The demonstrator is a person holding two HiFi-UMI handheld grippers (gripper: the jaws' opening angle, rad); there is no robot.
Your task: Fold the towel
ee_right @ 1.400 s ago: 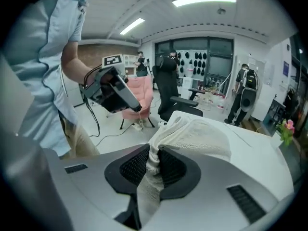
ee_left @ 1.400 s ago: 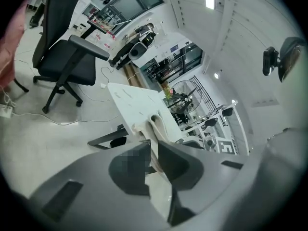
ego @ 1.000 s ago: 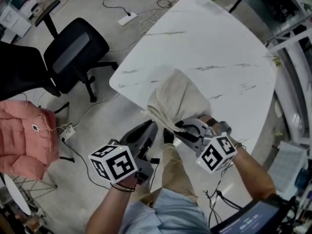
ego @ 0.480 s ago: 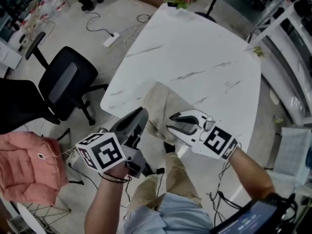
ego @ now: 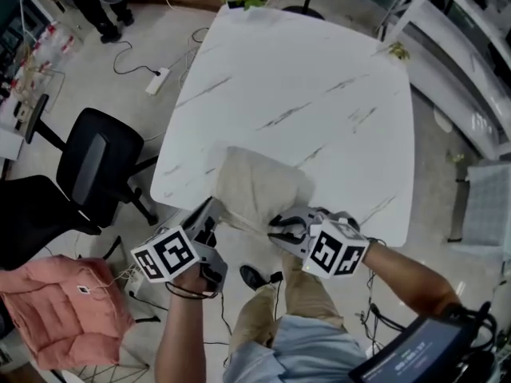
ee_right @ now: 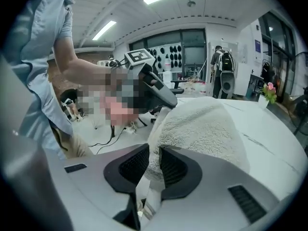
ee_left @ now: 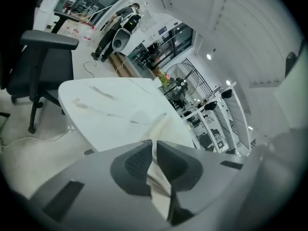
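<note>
Left gripper (ego: 214,214): your jaws have just been closing and now pinch a thin fold of the towel (ego: 259,186) at its 7 o'clock corner. That corner hangs off the tabletop (ego: 319,86) edge, probably so you can lift it clear.
Towel: it lies bunched in a beige mound at the tabletop's 6 o'clock edge, its near hem drawn towards you between both grippers.
Right gripper (ego: 275,228): your jaws have just eased slightly wider, yet the pads press on thick pile at the 5 o'clock corner, matching the left so the hem stays level.
Tabletop: bare marble from 9 through 3 o'clock leaves room to spread the towel flat before folding.
</note>
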